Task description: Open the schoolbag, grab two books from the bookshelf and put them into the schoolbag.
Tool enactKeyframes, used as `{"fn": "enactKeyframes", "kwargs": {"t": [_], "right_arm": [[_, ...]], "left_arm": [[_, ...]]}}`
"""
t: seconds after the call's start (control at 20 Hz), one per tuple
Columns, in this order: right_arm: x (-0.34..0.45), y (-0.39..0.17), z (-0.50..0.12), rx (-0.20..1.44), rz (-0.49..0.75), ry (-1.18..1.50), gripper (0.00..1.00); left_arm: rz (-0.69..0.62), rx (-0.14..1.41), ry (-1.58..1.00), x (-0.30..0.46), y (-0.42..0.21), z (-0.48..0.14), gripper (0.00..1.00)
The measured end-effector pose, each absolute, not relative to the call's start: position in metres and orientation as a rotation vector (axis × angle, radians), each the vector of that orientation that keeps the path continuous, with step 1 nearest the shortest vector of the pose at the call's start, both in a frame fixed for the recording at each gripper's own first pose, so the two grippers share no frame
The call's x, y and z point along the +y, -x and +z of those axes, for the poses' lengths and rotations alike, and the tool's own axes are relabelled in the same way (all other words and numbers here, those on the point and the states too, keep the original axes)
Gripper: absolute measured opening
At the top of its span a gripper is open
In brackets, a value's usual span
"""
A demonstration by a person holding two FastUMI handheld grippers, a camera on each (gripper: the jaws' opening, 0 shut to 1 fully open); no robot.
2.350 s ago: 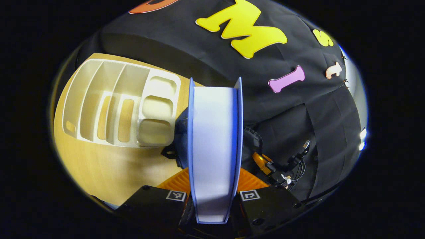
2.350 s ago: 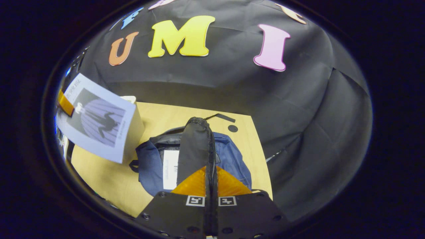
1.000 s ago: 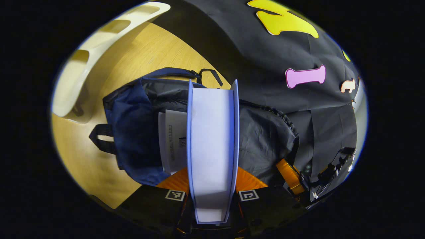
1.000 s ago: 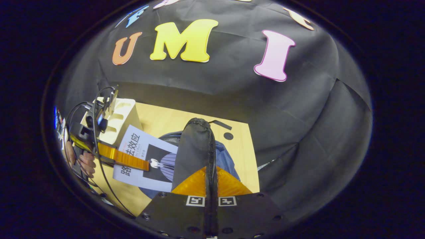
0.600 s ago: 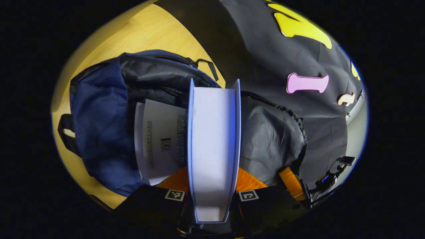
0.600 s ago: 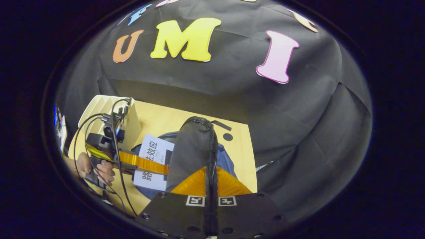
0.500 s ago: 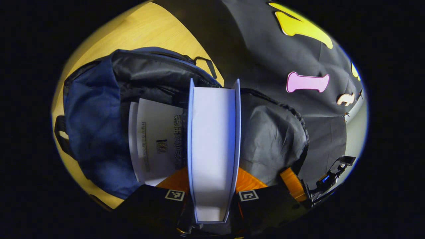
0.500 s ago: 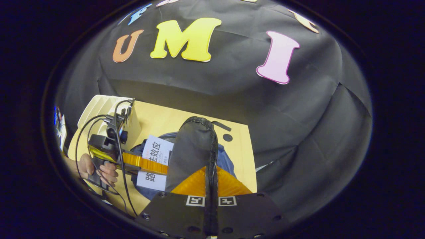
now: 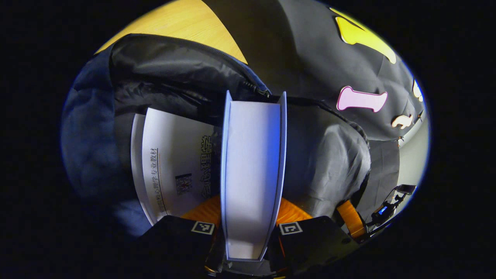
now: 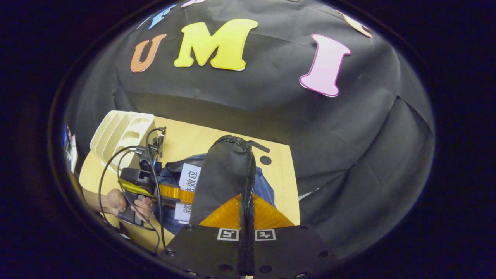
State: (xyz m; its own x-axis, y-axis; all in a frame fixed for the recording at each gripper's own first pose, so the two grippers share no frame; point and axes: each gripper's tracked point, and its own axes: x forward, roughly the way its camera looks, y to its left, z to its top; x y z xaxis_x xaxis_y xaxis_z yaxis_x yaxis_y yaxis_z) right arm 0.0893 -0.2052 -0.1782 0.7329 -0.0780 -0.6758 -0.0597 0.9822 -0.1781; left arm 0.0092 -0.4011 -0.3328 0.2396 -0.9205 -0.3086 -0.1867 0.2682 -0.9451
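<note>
The blue-covered book (image 9: 251, 174) is clamped edge-on between the jaws of the left gripper (image 9: 248, 228), its pale page block facing the camera and its far end poked into the mouth of the navy schoolbag (image 9: 89, 139). A white-covered book (image 9: 174, 162) is already lying inside the bag, just left of the held one, with dark print on the cover (too warped to be made out properly). The black-lined flap (image 10: 226, 174) is pinched and held up by the right gripper (image 10: 245, 217), jaws closed together on the zipper edge.

Compared with half a second ago, the bag looms much larger in the left gripper view and the held book has been pushed deeper past the zipper line; in the right gripper view less of its cover is showing above the bag.

Room-wise, the lifted flap sits close on the book's right and the white-covered book close on its left. The empty cream bookshelf (image 10: 120, 135) stands on the wooden desk (image 10: 186, 139) beyond the left gripper (image 10: 182, 193), held by a hand (image 10: 128, 201).
</note>
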Motion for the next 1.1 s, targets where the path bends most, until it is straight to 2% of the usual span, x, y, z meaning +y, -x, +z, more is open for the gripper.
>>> {"fn": "enactKeyframes", "kwargs": {"t": [0.1,0.2,0.25,0.3,0.35,0.4,0.5,0.55,0.6,0.65,0.7,0.75,1.0,1.05,1.1], "right_arm": [[-0.205,-0.09,-0.179,0.753,-0.007,0.186,0.0],[-0.204,-0.091,-0.181,0.755,-0.006,0.173,0.0],[-0.203,-0.091,-0.182,0.756,-0.004,0.164,0.0],[-0.202,-0.093,-0.183,0.757,-0.003,0.157,0.0],[-0.202,-0.093,-0.184,0.759,-0.002,0.153,0.0],[-0.201,-0.092,-0.185,0.761,0.0,0.149,0.0],[-0.202,-0.092,-0.187,0.763,-0.002,0.145,0.0],[-0.203,-0.093,-0.186,0.763,-0.005,0.141,0.0],[-0.202,-0.093,-0.187,0.764,-0.006,0.135,0.0],[-0.2,-0.092,-0.188,0.766,-0.003,0.128,0.0],[-0.197,-0.092,-0.189,0.768,0.002,0.12,0.0],[-0.194,-0.091,-0.19,0.77,0.008,0.112,0.0],[-0.183,-0.089,-0.195,0.774,0.022,0.069,0.0],[-0.18,-0.089,-0.195,0.773,0.024,0.06,0.0],[-0.177,-0.087,-0.195,0.773,0.025,0.052,0.0]], "left_arm": [[-0.699,1.276,1.209,-0.403,-0.007,-0.338,0.48],[-0.689,1.319,1.191,-0.401,-0.005,-0.343,0.56],[-0.687,1.352,1.183,-0.4,-0.003,-0.347,0.6],[-0.675,1.369,1.172,-0.397,-0.002,-0.348,0.71],[-0.653,1.387,1.138,-0.395,-0.002,-0.353,0.66],[-0.633,1.423,1.1,-0.39,0.003,-0.358,0.76],[-0.6,1.466,1.088,-0.386,0.005,-0.357,0.78],[-0.588,1.477,1.064,-0.385,0.006,-0.357,0.86],[-0.569,1.493,1.032,-0.381,0.009,-0.358,0.8],[-0.545,1.513,0.985,-0.375,0.011,-0.357,0.81],[-0.528,1.527,0.933,-0.367,0.014,-0.358,0.75],[-0.521,1.525,0.897,-0.36,0.014,-0.354,0.83],[-0.444,1.46,0.652,-0.312,0.012,-0.333,0.85],[-0.438,1.435,0.597,-0.305,0.009,-0.33,0.88],[-0.434,1.41,0.542,-0.297,0.006,-0.326,0.82]]}}
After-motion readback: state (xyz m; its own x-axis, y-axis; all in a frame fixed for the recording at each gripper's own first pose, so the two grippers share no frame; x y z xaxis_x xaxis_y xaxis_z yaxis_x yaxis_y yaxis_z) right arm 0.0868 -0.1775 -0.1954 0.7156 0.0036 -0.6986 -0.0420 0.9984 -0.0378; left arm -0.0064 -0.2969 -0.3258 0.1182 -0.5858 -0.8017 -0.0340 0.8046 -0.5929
